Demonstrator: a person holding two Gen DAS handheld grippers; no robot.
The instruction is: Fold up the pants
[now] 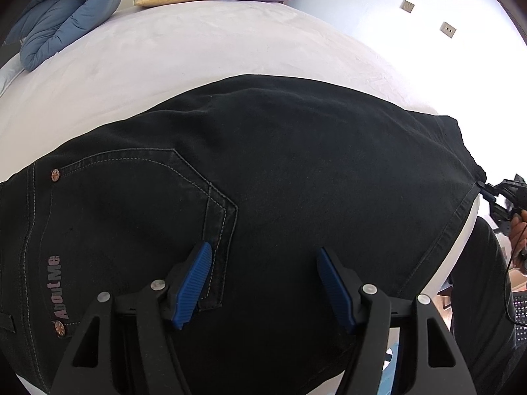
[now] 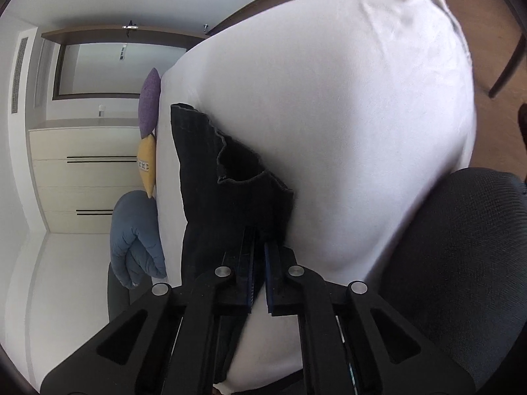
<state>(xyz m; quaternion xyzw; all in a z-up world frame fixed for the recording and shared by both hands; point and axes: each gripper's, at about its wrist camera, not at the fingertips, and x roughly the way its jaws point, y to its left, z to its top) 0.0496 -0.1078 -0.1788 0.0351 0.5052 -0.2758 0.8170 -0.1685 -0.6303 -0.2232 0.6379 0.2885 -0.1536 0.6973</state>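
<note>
Pinching pants (image 2: 230,197) hem in right tongs (image 2: 259,256), clenched; left tongs (image 1: 263,283) released over seat; risks hem slipping, fold skewing on bed (image 1: 197,42).

Black pants (image 1: 280,171) lie spread on the white bed (image 1: 197,49), back pocket up. The left claw (image 1: 263,283) hovers over them, jaws apart. The right claw (image 1: 487,189) pinches the hem at the far right.
</note>
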